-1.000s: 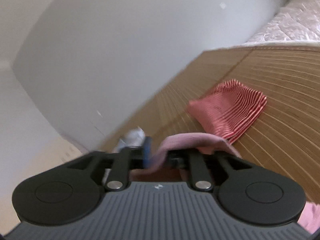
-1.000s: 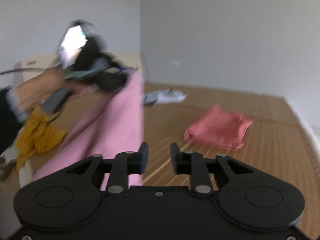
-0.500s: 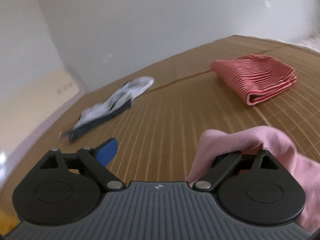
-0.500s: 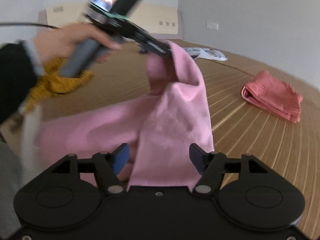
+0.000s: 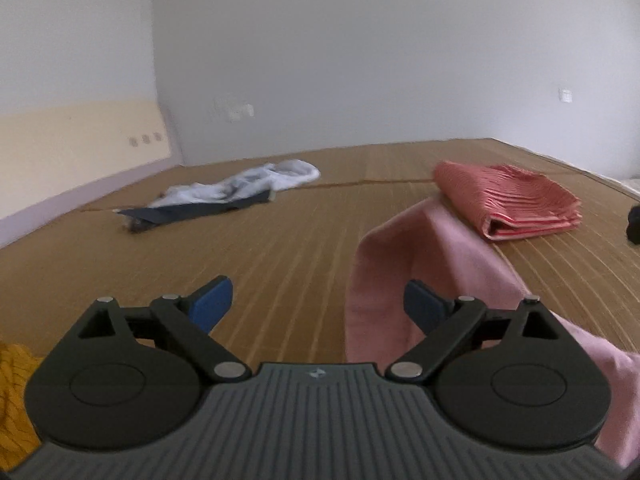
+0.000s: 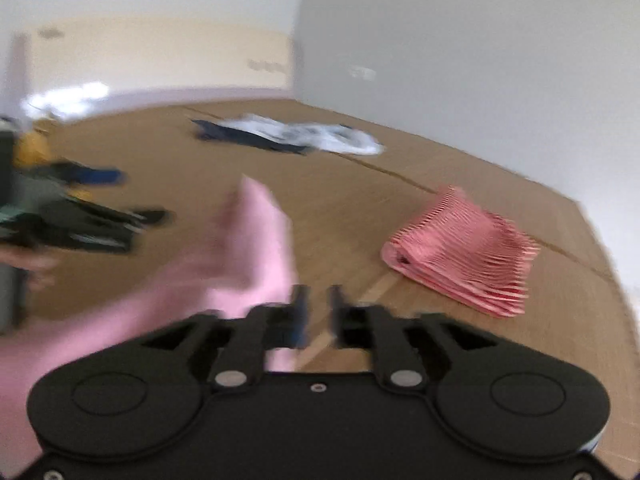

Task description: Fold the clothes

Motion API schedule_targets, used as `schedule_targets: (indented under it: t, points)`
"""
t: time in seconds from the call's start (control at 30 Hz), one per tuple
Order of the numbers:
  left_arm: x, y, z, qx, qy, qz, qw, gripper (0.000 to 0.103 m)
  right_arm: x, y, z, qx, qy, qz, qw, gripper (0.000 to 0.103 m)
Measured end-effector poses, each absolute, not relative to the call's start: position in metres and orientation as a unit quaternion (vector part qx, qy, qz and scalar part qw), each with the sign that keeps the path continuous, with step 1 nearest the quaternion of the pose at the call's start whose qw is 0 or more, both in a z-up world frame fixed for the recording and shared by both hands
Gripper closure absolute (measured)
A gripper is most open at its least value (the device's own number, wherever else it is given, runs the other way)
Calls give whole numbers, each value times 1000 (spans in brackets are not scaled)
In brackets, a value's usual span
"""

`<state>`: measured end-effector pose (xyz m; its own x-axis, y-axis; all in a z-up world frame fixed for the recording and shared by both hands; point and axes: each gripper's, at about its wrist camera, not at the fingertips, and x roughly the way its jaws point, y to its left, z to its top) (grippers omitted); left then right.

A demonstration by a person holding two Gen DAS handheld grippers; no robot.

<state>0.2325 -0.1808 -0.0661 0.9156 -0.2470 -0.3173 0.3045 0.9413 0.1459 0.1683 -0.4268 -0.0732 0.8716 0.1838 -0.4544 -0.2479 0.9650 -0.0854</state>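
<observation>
Pink garment (image 5: 440, 264) lies rumpled on a bamboo mat (image 5: 280, 232).
Left gripper (image 5: 318, 304) fingers spread wide, empty; right gripper (image 6: 318, 312) fingers nearly closed, empty; folded striped cloth (image 5: 508, 204) just beyond.

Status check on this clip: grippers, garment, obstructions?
Left gripper open, empty. Right gripper nearly shut, blurred. Pink cloth loose on mat. Striped folded cloth nearby.

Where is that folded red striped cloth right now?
The red striped cloth lies folded on the bamboo mat, right of both views, just beyond the pink garment.
</observation>
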Motion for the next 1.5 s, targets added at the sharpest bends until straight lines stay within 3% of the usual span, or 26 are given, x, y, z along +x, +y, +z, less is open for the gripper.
schedule_targets:
  t: [0.2,0.27,0.33,0.37,0.63,0.9,0.97,1.03,1.07,1.1,1.2,1.37,1.47,1.5]
  points:
    - [232,-179,-73,94,158,-142,973,8,157,-363,-115,-113,270,165,942,35]
    - [231,-177,-75,83,166,-149,971,8,152,-341,-131,-156,285,144,935,37]
    - [228,-175,-76,79,169,-154,970,8,150,-333,-140,-176,296,119,931,84]
    - [227,-175,-77,82,169,-154,970,8,154,-340,-138,-156,306,124,931,100]
    - [221,-174,-74,49,170,-189,966,8,183,-434,-67,-129,238,-25,962,100]
    - [221,-175,-77,38,184,-204,961,8,279,-515,-72,-130,279,-109,945,99]
    - [222,-175,-78,37,188,-203,960,8,291,-532,-81,-103,278,-111,949,89]
    - [222,-176,-79,47,191,-199,960,8,288,-541,-87,-74,288,-121,947,86]
    - [222,-177,-80,53,193,-199,959,8,273,-540,-89,-66,290,-122,947,79]
    - [222,-178,-81,59,195,-199,958,8,258,-539,-91,-57,292,-123,947,63]
    - [223,-182,-84,69,206,-204,954,8,214,-537,-100,-34,299,-126,945,40]
    - [222,-195,-90,108,214,-202,950,8,177,-514,-131,-50,341,-80,935,40]
    - [219,-202,-97,135,221,-203,944,8,165,-496,-142,-90,328,-76,937,44]
    - [218,-205,-100,146,222,-203,942,8,166,-494,-143,-97,325,-77,937,70]
